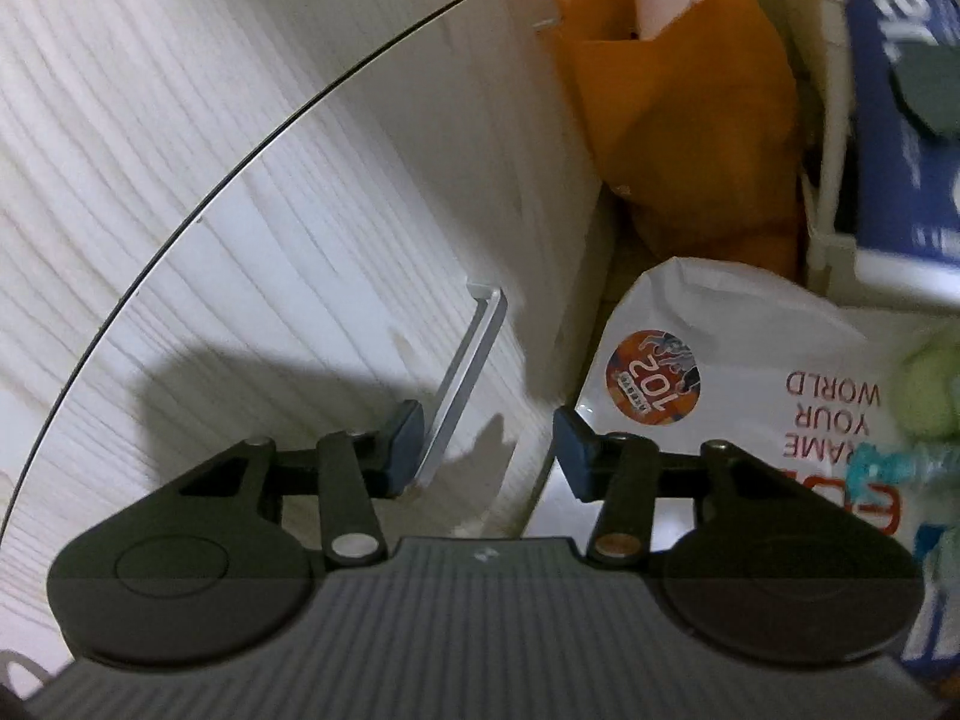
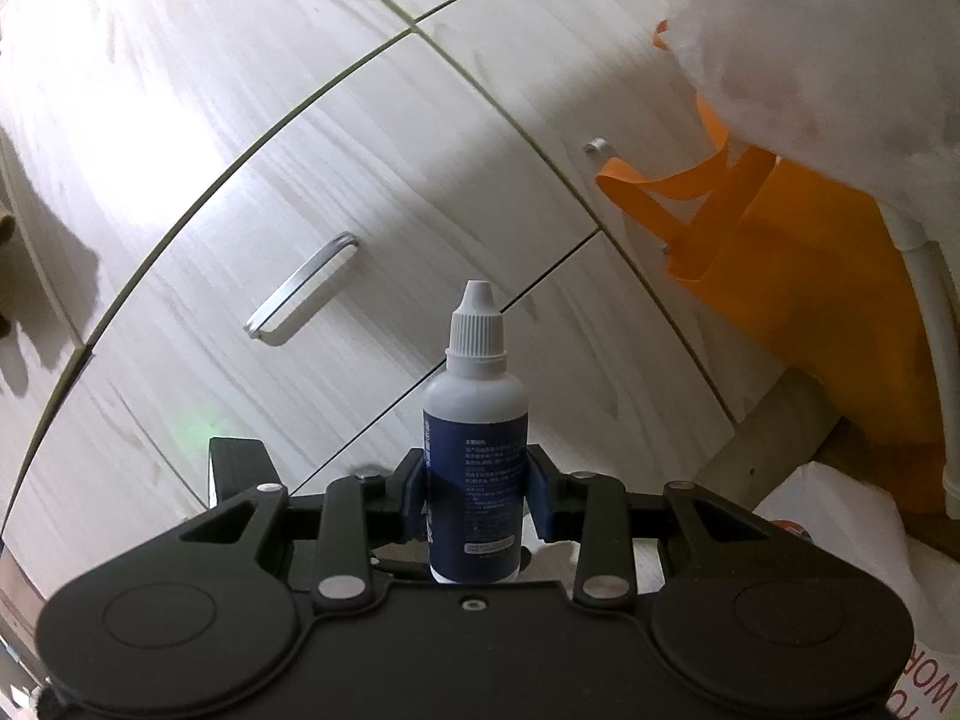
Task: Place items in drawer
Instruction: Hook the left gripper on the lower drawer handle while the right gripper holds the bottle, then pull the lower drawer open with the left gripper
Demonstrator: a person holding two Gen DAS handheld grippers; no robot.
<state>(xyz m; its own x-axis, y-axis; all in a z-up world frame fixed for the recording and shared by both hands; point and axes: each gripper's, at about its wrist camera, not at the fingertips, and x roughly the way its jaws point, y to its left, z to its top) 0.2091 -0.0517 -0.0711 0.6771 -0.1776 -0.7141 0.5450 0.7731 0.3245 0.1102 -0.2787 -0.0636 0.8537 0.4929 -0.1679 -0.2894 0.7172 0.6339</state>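
My right gripper (image 2: 477, 498) is shut on a small white dropper bottle (image 2: 474, 420) with a dark blue label, held upright in front of pale wood drawer fronts (image 2: 336, 180). That bottle also shows at the top right of the left wrist view (image 1: 900, 138). My left gripper (image 1: 486, 450) is open at a silver bar handle (image 1: 462, 384) of a drawer front (image 1: 240, 240). Its left pad (image 1: 403, 444) sits just behind the handle, the right pad (image 1: 573, 450) apart from it. Another silver handle (image 2: 303, 288) shows in the right wrist view.
An orange bag hangs on the right (image 1: 678, 120), also seen in the right wrist view (image 2: 840, 276). A white paper bag with red lettering (image 1: 750, 372) stands below it. A green and teal fuzzy thing (image 1: 924, 408) is at the right edge.
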